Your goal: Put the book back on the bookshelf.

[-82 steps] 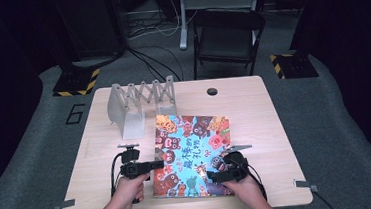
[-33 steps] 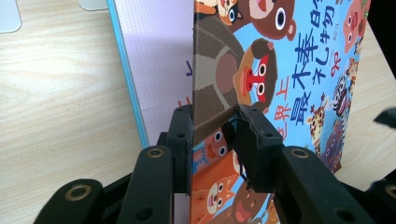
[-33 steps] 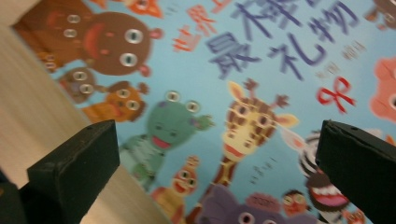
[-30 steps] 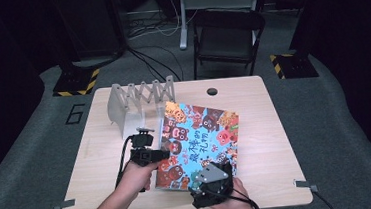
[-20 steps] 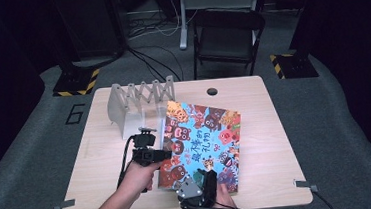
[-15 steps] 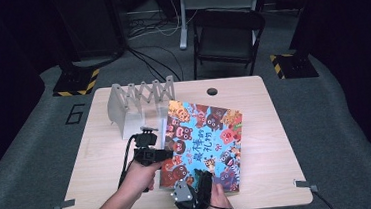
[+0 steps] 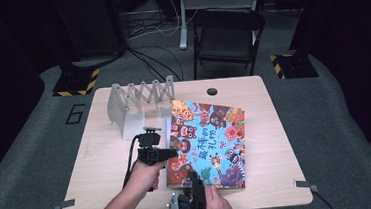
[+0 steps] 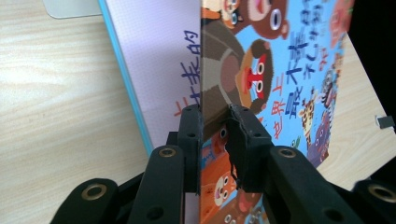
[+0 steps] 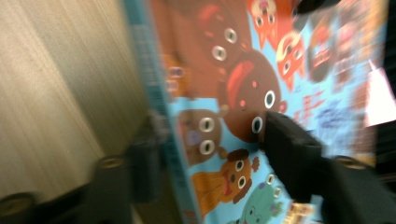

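Note:
A picture book (image 7: pixel 208 138) with cartoon animals on a blue cover lies askew on the wooden table (image 7: pixel 102 156). My left gripper (image 7: pixel 173 153) is at its left edge, shut on the front cover (image 8: pixel 280 56). The cover is lifted, baring a lilac inner page (image 8: pixel 159 56), and the jaws (image 8: pixel 215 116) pinch it edge-on. My right gripper (image 7: pixel 195 180) is at the book's near edge. In the blurred right gripper view its jaws (image 9: pixel 210 135) straddle the book (image 9: pixel 224 60). They have just been closing, and a gap still shows at the cover.
A grey folding rack (image 7: pixel 140 95) on a silver base stands just behind the book's left corner. A round cable hole (image 7: pixel 212 91) sits near the table's far edge. A dark chair (image 7: pixel 226 36) is beyond the table. Bare wood lies left and right of the book.
The book has swung askew and shifted toward the rack, with its left cover edge raised. My right gripper has moved left and down from the book's right side to its near edge, and its jaws have narrowed.

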